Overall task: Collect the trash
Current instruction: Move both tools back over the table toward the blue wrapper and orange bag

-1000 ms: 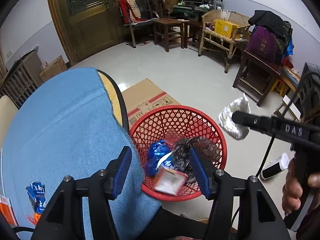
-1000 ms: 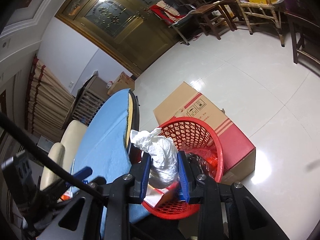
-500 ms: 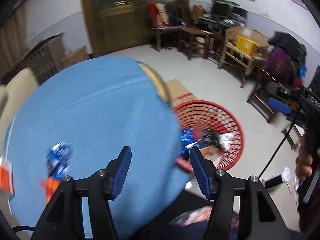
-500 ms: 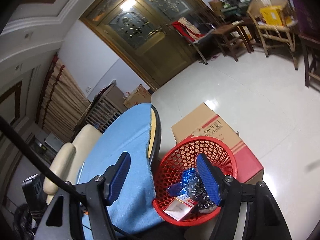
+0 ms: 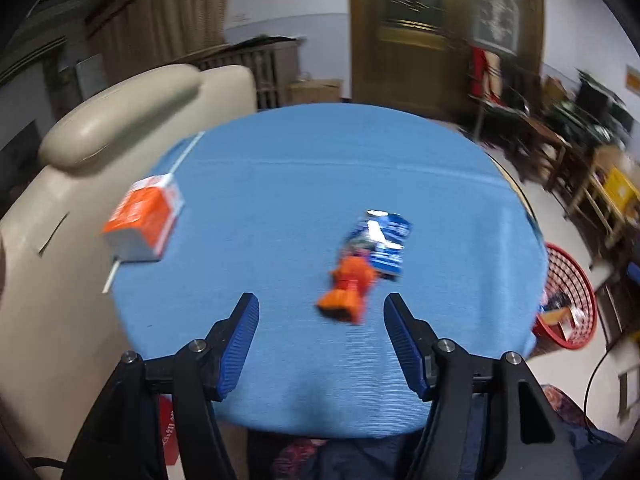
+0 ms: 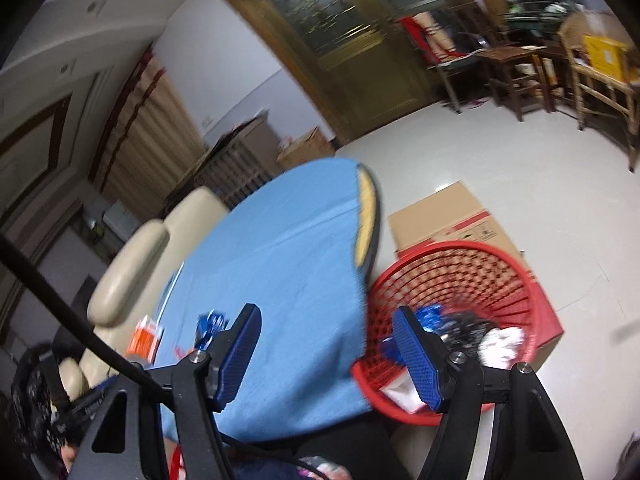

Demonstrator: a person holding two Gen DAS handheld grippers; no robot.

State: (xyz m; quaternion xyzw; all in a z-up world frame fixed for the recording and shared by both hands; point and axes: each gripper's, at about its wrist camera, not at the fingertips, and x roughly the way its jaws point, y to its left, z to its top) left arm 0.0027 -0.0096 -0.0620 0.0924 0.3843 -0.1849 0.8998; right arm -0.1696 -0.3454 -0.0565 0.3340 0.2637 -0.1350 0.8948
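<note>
Left wrist view: wrappers (image 5: pixel 366 264) lie just ahead of the empty, opening left gripper (image 5: pixel 321 334), long axis running away from it; right gripper (image 6: pixel 326 354), open and empty, sits farther off.

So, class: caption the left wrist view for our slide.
Open tongs above wrappers on the table.
</note>
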